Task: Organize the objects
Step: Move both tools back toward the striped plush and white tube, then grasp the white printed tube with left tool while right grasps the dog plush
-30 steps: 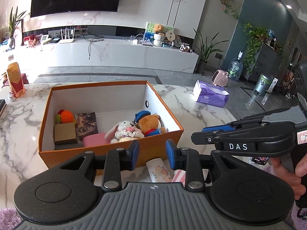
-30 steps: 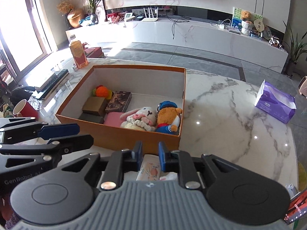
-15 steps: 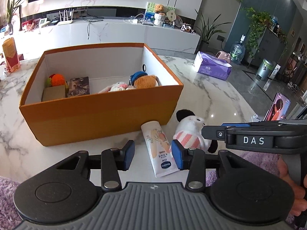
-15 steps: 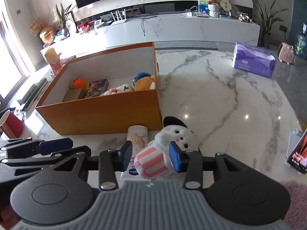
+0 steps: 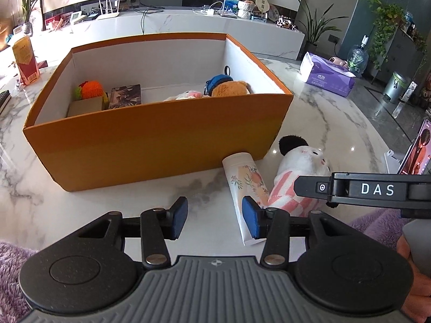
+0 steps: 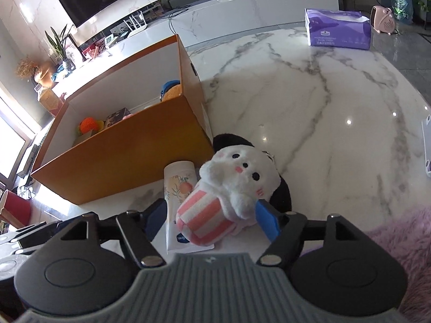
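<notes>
1. Your right tool sits low over the bench w/ the plush toy between its jaws. The jaws are opening and the pads don't press the toy yet. Nothing is held.
2. The toy lies on the bench just outside the near right corner of the orange box, touching or nearly touching the tube on its left. It's not in the box.
3. Aim for the striped pink body, not the head. The head is wide and soft and will likely squash and slip. The body looks narrower, so the grip should be firmer.
4. Watch the left pad: it's right by the tube. Shift the tool a touch right before closing, or you'll prob. pinch the tube along w/ the toy.
5. Close slowly till the fabric dimples on both sides, then lift straight up. The box wall is tall, so clear the rim before moving over it.
6. Your left tool is abt half open and empty, hovering over the bench w/ the tube's lower end by its right pad. Centre it on the tube, across the narrow width, mid-length.
7. Keep both tools apart as they work. They're v. near each other here and a bump could knock the toy away.
8. Drop spot: the open floor mid-box, between the books and the bear, looks free.
</notes>
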Action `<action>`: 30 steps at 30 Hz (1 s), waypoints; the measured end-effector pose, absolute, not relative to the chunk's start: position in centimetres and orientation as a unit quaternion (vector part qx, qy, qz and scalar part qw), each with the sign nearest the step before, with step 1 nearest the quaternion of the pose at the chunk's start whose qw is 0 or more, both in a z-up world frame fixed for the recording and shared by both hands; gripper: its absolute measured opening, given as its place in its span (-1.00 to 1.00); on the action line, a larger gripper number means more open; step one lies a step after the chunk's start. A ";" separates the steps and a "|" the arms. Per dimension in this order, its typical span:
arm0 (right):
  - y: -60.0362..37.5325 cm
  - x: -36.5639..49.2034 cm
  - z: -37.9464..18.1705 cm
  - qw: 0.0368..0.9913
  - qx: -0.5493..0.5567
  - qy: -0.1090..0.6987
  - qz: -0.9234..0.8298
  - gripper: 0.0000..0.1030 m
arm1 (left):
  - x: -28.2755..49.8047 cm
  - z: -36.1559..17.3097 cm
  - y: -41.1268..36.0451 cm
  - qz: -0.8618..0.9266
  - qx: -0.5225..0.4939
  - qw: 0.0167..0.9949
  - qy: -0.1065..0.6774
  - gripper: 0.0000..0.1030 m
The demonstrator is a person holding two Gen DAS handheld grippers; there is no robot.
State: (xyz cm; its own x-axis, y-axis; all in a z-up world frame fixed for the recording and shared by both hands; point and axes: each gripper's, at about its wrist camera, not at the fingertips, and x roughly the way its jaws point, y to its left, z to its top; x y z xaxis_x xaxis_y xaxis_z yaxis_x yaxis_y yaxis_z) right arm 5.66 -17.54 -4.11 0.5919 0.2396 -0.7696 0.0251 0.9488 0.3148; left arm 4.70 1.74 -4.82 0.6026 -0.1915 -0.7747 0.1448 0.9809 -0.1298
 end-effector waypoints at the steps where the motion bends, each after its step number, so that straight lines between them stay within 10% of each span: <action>1: -17.5 5.9 -4.4 0.877 0.149 0.452 0.057 0.44 | 4.9 -4.9 1.8 -0.093 -0.027 0.893 0.439 0.02; 9: -17.8 8.0 -6.9 0.858 0.162 0.487 0.020 0.61 | 6.0 -6.1 1.6 -0.099 -0.023 0.884 0.455 0.02; 17: -18.4 8.9 -8.3 0.837 0.174 0.518 0.014 0.26 | 7.0 -7.2 1.2 -0.112 -0.027 0.872 0.475 0.13; 30: -21.5 9.3 -8.4 0.833 0.176 0.524 0.011 0.28 | 9.4 -9.7 -0.5 -0.089 -0.074 0.850 0.514 0.37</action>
State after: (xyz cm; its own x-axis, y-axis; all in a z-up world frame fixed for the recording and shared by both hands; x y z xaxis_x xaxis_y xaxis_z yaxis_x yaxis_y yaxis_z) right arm 9.29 -21.47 -8.42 0.4506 0.2031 -0.8693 0.1665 0.9376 0.3054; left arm 9.39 -0.46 -9.75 0.4548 -0.2274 -0.8611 0.0750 0.9732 -0.2174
